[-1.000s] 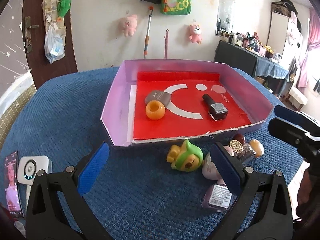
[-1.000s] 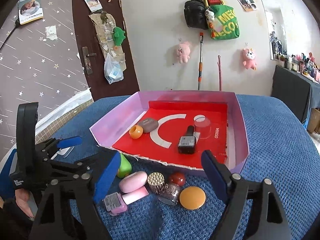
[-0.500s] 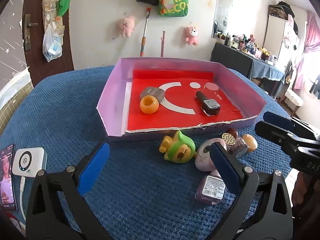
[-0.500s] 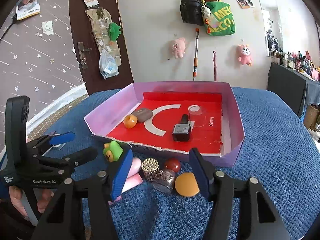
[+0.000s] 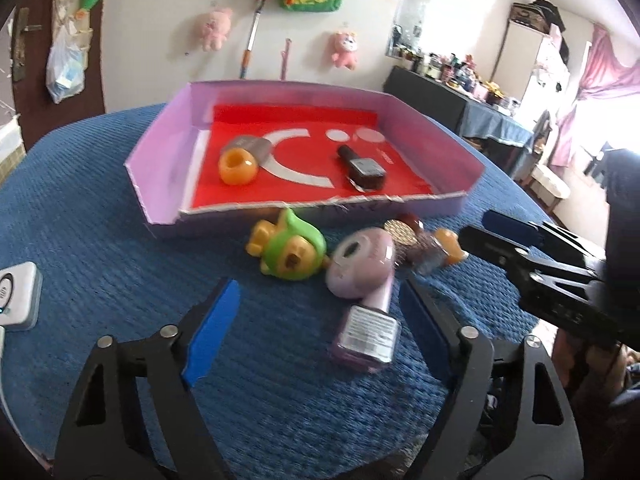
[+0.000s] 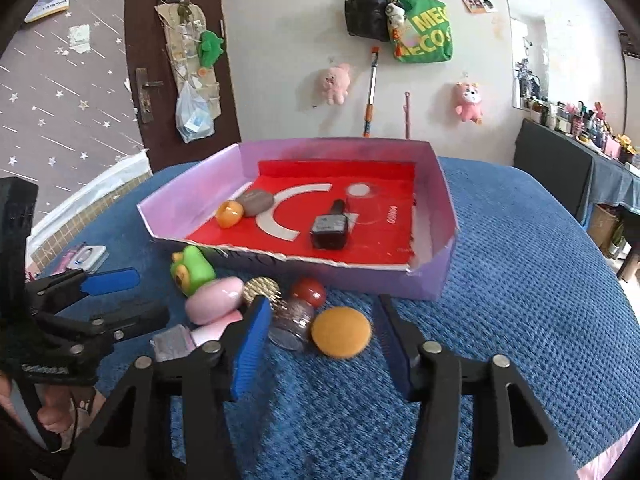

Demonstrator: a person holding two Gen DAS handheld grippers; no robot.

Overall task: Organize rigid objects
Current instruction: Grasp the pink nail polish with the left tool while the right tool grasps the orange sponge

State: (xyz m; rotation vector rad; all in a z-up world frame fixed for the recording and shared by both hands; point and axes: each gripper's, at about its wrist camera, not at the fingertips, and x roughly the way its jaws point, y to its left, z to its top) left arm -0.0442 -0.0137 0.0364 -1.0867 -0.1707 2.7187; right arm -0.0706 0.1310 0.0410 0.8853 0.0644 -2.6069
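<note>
A purple box with a red floor (image 5: 156, 168) (image 6: 434, 276) holds an orange ring (image 5: 237, 166), a grey stone (image 6: 256, 202) and a black bottle (image 5: 362, 166) (image 6: 330, 228). In front of it lie a green toy (image 5: 290, 250) (image 6: 191, 270), a pink oval case (image 5: 360, 266) (image 6: 214, 304), a pink nail polish bottle (image 5: 370, 326), a glitter jar (image 6: 290, 320), a red ball (image 6: 308, 292) and an orange disc (image 6: 341, 332). My left gripper (image 5: 318, 320) is open just before the polish bottle. My right gripper (image 6: 322, 340) is open around the jar and disc.
A blue knit cloth (image 5: 80, 216) covers the round table. A white device (image 5: 16, 300) and a phone lie at the table's left edge. A dark cabinet with bottles (image 6: 568, 160) stands to the right. The wall with bags and plush toys is behind.
Both grippers have moved forward and down toward the loose objects. The right gripper's jaws have narrowed and now flank the jar and orange disc.
</note>
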